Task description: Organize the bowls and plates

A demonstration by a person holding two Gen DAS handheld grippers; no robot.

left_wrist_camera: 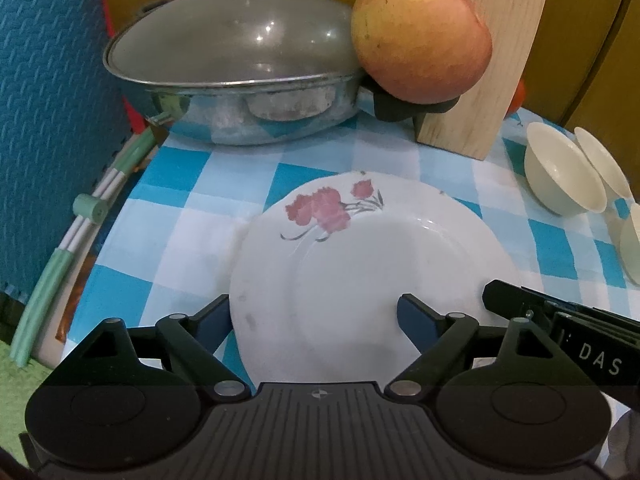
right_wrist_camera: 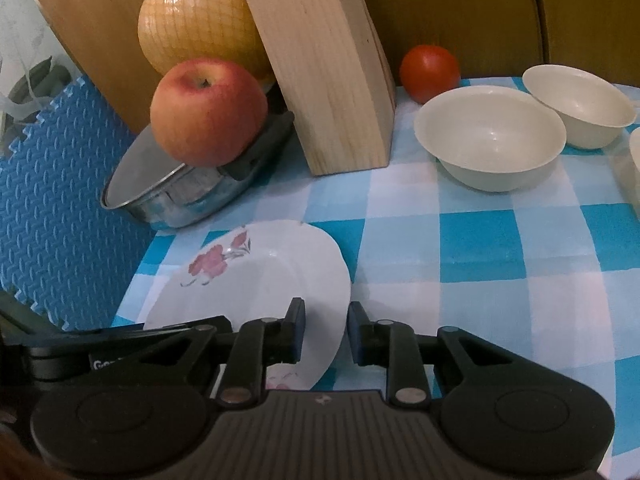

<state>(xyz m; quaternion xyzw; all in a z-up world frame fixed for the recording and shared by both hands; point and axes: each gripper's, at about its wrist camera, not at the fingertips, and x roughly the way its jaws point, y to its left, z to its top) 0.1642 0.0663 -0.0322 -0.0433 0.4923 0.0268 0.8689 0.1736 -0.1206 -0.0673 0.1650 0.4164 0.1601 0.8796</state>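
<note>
One white floral plate (left_wrist_camera: 372,264) lies on the blue-checked cloth (right_wrist_camera: 480,248), its bowl bare of contents. Left gripper (left_wrist_camera: 316,316) is spread wide at the plate's 6 o'clock edge, one finger off the rim on the cloth, the other over the plate — nothing pinched. Right gripper (right_wrist_camera: 326,330) straddles the plate's 3 o'clock rim, its fingers apart with the rim in the gap; contact cannot be told. At 2 o'clock, well apart, stand two cream bowls (right_wrist_camera: 490,136) — both hold nothing. At 11 o'clock sits a lidded metal pot (left_wrist_camera: 236,80), contents hidden, an apple (left_wrist_camera: 420,36) resting on its handle.
</note>
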